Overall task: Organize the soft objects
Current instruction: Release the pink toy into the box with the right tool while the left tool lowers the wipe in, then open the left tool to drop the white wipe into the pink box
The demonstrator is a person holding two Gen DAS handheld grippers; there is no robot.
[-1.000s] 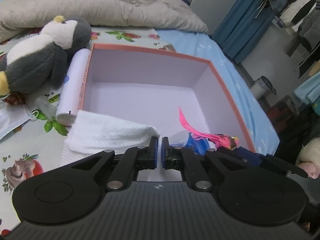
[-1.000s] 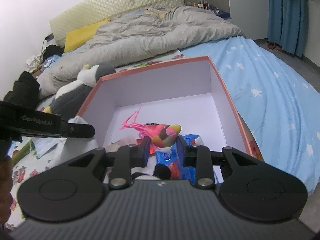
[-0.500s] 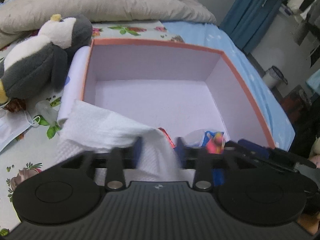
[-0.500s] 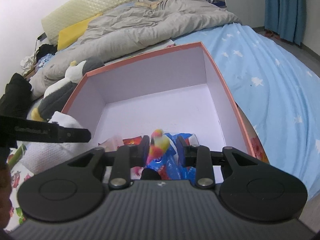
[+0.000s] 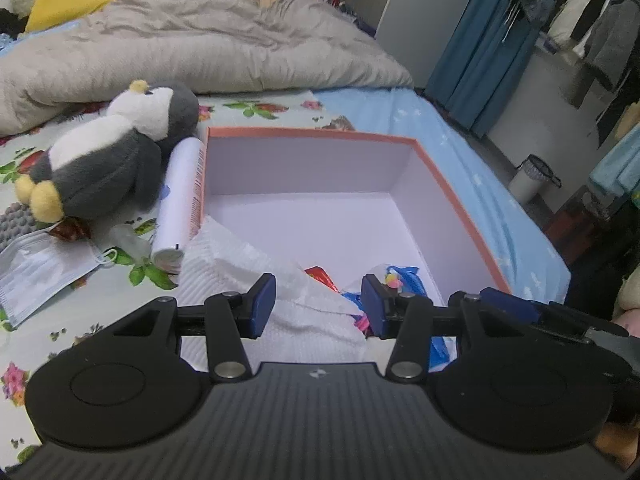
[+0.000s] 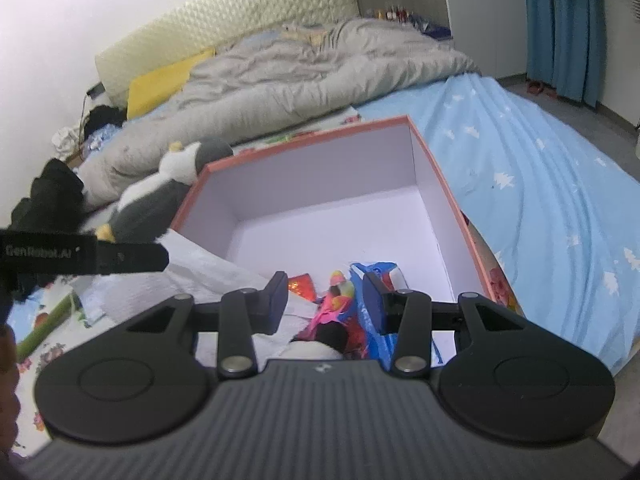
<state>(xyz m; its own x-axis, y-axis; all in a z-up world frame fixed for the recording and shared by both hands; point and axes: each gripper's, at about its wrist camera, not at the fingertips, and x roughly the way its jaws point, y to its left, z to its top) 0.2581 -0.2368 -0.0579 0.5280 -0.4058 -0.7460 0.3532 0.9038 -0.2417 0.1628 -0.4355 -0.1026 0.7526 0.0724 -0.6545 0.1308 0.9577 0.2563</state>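
Left wrist view: left claw (image 5: 319,305) spread, blue pads bare, jaws have just been opening; white waffle-textured cloth (image 5: 248,276) lies below between them, draped over the near rim of the square cardboard box with orange rim and pale lilac inside (image 5: 452,196), no pad pressing it. Red foil wrapper (image 5: 318,274) and crinkly blue plastic bag (image 5: 404,276) lie in the box's near corner. Fluffy grey-and-white penguin plush with yellow feet (image 5: 104,164) lies on the floral bed sheet (image 5: 100,308) left of the box, against a white paper roll (image 5: 180,196) beside the box wall. Pleated pale blue face mask (image 5: 40,272) lies flat, far left.

Right wrist view: right claw (image 6: 326,300) parted, jaws have just been opening; small pink and yellow soft toy (image 6: 338,296) sits loose between the pads, on the bag inside the box. Left claw's black finger enters from the left edge. Rumpled grey duvet (image 6: 304,76) behind.
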